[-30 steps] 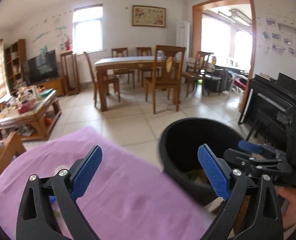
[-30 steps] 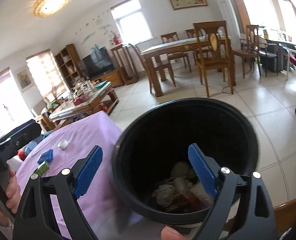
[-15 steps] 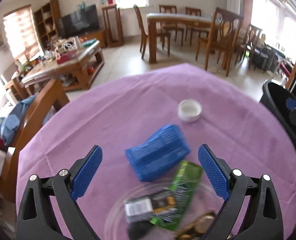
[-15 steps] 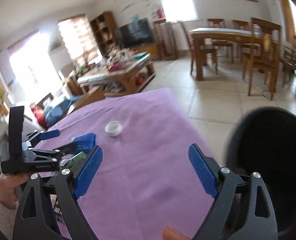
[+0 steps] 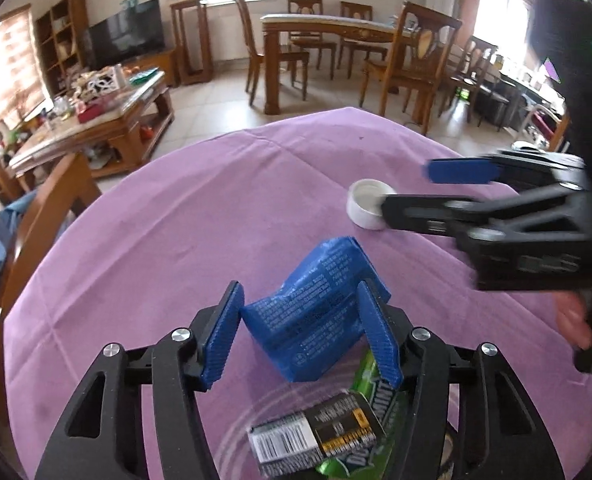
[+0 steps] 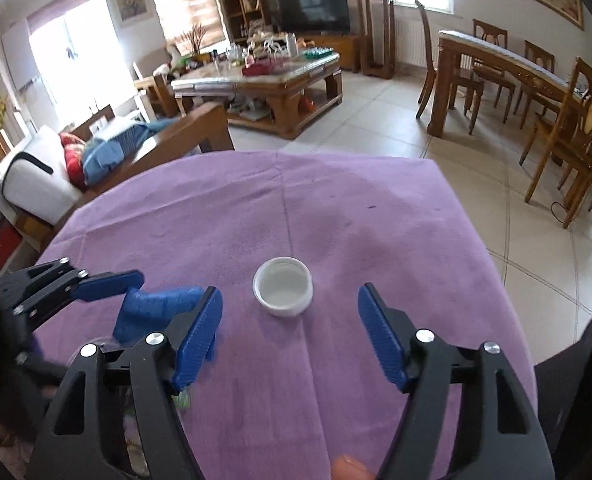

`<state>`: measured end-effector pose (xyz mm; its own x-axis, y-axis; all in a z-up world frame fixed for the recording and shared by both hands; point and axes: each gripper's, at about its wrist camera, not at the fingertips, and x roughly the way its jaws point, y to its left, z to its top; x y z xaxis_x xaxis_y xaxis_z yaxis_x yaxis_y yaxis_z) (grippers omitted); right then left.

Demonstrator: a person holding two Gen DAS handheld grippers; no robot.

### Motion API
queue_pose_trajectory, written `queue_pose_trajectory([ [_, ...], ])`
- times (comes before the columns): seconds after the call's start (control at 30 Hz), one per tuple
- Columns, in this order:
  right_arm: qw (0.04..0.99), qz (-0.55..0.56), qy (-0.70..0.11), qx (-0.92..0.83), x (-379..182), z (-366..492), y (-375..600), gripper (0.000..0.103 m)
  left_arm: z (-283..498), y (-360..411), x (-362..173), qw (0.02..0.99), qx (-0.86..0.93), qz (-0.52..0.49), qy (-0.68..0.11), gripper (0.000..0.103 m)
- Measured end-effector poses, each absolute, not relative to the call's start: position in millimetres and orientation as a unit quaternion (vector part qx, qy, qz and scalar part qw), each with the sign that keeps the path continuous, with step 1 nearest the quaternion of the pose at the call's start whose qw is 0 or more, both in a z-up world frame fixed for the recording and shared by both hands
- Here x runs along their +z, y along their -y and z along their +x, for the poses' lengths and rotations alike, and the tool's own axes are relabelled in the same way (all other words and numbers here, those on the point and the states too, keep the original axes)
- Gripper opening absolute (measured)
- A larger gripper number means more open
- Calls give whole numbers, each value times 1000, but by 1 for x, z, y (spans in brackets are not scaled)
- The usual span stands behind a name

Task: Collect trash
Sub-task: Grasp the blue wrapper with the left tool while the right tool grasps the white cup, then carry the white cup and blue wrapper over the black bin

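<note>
Left gripper (image 5: 300, 332) pinched around blue packet (image 5: 316, 320) (raised off purple cloth (image 5: 176, 220)); right gripper (image 6: 290, 332) spread, aimed toward white cap (image 6: 283, 292).

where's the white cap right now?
The white cap sits open side up on the purple tablecloth, ahead of and between the right gripper fingers in the right wrist view, right of the blue packet.

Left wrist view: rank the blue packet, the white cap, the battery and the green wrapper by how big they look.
1. blue packet, largest, though nearest the camera
2. battery
3. white cap, smallest, though farther away
The green wrapper is mostly covered, so unranked.
</note>
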<state>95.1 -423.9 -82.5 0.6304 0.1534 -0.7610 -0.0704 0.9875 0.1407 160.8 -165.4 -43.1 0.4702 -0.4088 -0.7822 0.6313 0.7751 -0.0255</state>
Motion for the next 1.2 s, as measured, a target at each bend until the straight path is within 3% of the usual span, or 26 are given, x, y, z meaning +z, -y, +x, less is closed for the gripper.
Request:
queue_pose_trajectory([
  [0.3, 896, 6, -442, 45, -100, 107, 415, 35, 146, 166, -44, 847, -312, 163, -399, 59],
  [0.7, 901, 61, -425, 64, -93, 100, 432, 35, 133, 169, -46, 847, -320, 175, -386, 57],
  [0.77, 903, 71, -419, 65, -90, 98, 431, 35, 135, 169, -46, 848, -318, 174, -387, 53],
  [0.93, 908, 98, -402, 69, -83, 94, 440, 35, 151, 152, -37, 857, -315, 117, -392, 31],
  [1.03, 910, 111, -392, 70, -79, 89, 446, 35, 159, 138, -32, 863, -311, 74, -391, 24],
  [1.2, 914, 134, -377, 74, -73, 79, 452, 35, 164, 123, -21, 872, -311, 26, -378, 23],
])
